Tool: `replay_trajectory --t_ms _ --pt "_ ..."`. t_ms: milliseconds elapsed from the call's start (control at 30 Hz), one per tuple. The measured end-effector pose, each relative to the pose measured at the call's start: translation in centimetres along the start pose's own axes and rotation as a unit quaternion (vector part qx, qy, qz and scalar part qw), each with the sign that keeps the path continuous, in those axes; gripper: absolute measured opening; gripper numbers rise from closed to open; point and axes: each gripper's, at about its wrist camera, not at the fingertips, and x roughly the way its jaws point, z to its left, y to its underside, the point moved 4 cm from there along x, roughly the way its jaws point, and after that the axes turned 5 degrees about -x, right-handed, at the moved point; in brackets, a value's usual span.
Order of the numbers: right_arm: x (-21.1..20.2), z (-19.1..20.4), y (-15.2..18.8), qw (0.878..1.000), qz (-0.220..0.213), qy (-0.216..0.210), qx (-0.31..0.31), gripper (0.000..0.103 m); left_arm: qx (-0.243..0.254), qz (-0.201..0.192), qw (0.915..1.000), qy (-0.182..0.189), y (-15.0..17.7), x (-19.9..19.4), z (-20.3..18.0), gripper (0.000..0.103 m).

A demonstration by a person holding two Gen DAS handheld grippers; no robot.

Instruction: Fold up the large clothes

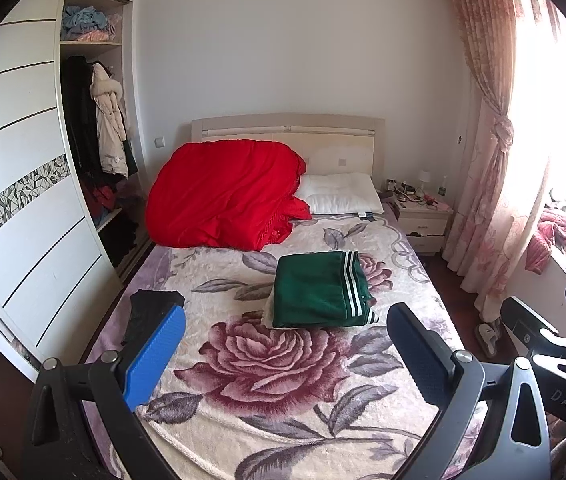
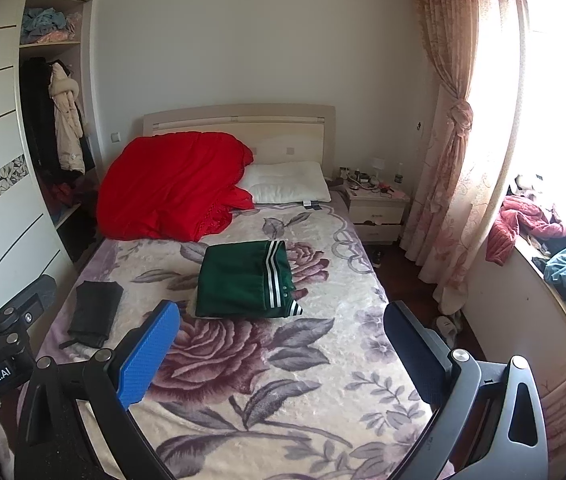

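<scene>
Both tongs spreading wide, pinching nothing: left gripper and right gripper hovering over near end of bed. Folded green garment lying at bed middle. Black folded cloth lying near bed left edge. Red quilt piling at bed head. Wide free blanket staying before garment.
</scene>
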Motion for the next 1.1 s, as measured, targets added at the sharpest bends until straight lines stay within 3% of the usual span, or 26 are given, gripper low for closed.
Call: replay_trajectory --t_ms 1100 --pt "-0.1 0.2 -0.6 1.0 -0.009 -0.002 0.001 0.103 0.0 -0.009 1.0 0.003 -1.1 -0.7 -0.2 0.103"
